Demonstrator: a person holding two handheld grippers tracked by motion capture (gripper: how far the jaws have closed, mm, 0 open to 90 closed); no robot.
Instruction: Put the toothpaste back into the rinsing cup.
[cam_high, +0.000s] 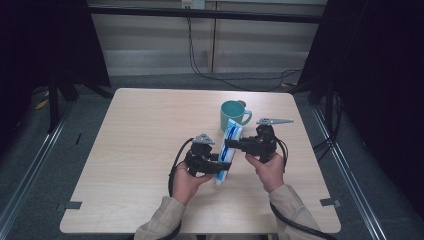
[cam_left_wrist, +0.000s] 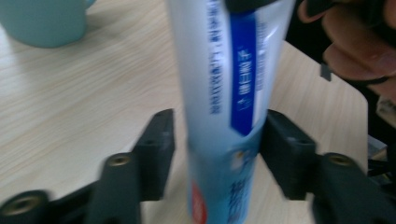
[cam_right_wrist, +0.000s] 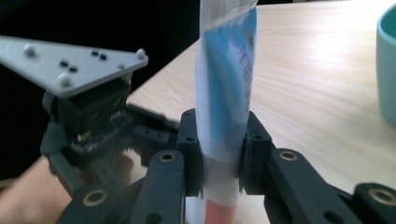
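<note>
A white and blue toothpaste tube (cam_high: 229, 150) is held over the middle of the wooden table (cam_high: 150, 130), between my two grippers. My right gripper (cam_high: 233, 145) is shut on it; in the right gripper view its pads (cam_right_wrist: 190, 154) press both sides of the tube (cam_right_wrist: 226, 84) near the red-banded end. My left gripper (cam_high: 219, 167) has its jaws around the tube's other part. In the left gripper view the tube (cam_left_wrist: 219, 93) stands between the fingers (cam_left_wrist: 156, 149) with a gap on the left side, so that gripper is open.
A teal mug (cam_high: 232, 115) stands on the table just beyond the tube, toward the back right. Its wall is in the left gripper view's upper left corner (cam_left_wrist: 44, 21) and at the right gripper view's right edge (cam_right_wrist: 387, 65). Dark floor and cables surround the table.
</note>
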